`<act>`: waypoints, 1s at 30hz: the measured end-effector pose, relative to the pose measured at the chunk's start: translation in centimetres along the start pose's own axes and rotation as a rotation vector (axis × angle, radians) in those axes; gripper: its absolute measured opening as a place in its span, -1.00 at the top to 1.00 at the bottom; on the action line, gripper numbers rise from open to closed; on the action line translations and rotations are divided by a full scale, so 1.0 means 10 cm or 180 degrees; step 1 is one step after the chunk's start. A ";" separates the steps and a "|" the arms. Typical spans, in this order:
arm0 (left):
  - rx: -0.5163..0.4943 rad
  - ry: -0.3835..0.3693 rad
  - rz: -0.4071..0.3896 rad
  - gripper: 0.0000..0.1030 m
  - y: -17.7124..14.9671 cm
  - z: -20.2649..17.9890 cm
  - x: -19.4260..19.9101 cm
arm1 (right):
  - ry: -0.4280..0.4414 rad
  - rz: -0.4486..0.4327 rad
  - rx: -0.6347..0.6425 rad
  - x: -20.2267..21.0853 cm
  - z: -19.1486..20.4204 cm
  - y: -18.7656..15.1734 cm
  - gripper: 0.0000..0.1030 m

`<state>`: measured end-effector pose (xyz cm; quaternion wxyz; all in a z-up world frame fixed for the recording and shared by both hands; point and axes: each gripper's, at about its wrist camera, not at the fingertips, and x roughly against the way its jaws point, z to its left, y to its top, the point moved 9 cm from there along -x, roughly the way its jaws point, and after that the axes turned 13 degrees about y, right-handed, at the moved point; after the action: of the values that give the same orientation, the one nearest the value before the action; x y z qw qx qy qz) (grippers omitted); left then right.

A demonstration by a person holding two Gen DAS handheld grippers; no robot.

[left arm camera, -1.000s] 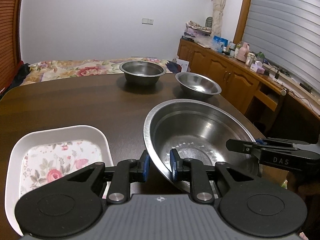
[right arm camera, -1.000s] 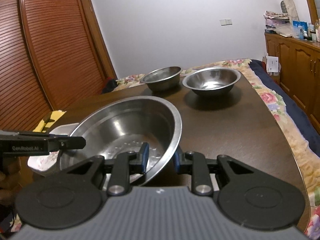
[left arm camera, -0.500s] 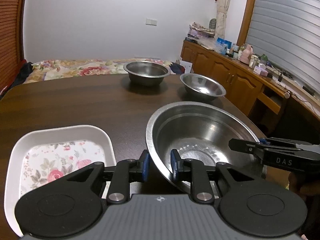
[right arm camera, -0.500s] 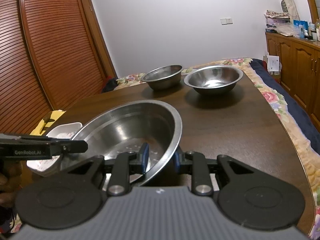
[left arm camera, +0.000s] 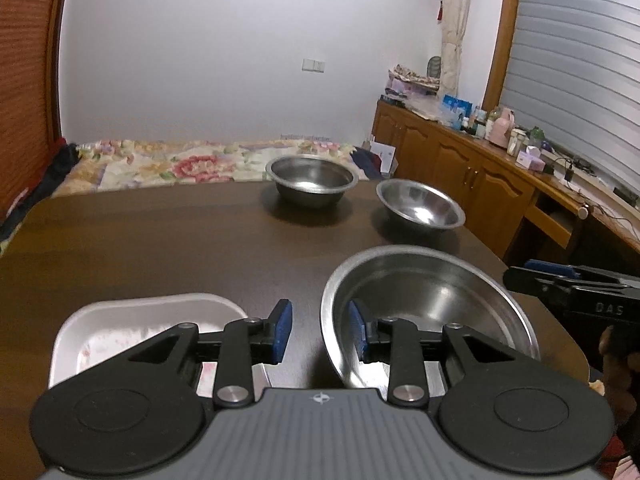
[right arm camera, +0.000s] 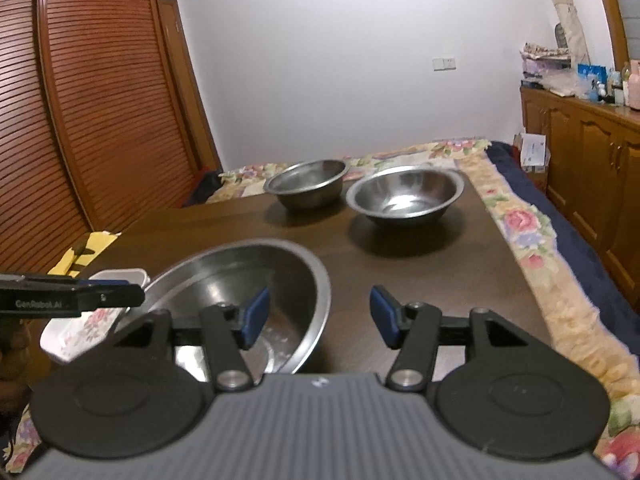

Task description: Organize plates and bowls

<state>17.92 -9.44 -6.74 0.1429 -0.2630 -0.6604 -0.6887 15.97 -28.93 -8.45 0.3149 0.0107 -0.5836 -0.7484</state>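
**On near table edge: big bowl, both grips letting go**

Big bowl (left arm camera: 428, 300) sits mouth up, round, no long axis. Left gripper (left arm camera: 320, 330) and right gripper (right arm camera: 318, 318) straddle opposite rims, jaws opening, pads clear. White dish (left arm camera: 132, 320) just beside.

Floral bedspread (right arm camera: 528, 224), wooden cabinets (left arm camera: 460, 164).

- Table (left arm camera: 160, 240), dark wood.
- Large steel bowl (left arm camera: 432, 292), 5 o'clock.
- White floral dish (left arm camera: 132, 320), 7 o'clock.
- Two steel bowls (left arm camera: 312, 178) (left arm camera: 420, 204), 1 o'clock.
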 end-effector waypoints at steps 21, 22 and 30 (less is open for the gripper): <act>-0.0518 -0.0339 -0.0116 0.27 0.98 -0.50 -0.65 | -0.0360 -0.0275 0.0333 -0.14 -0.66 0.86 -0.30; -0.0529 -0.0370 -0.0067 0.27 0.99 -0.54 -0.73 | -0.0372 -0.0255 0.0311 -0.20 -0.72 0.85 -0.30; -0.0653 -0.0444 0.0202 0.27 0.99 -0.74 -1.23 | -0.0459 -0.0053 0.0075 -0.61 -1.18 0.70 -0.29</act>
<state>32.09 -19.38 -5.16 0.0906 -0.3442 -0.5862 -0.7278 28.62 -37.00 -8.16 0.2657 -0.0347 -0.6134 -0.7429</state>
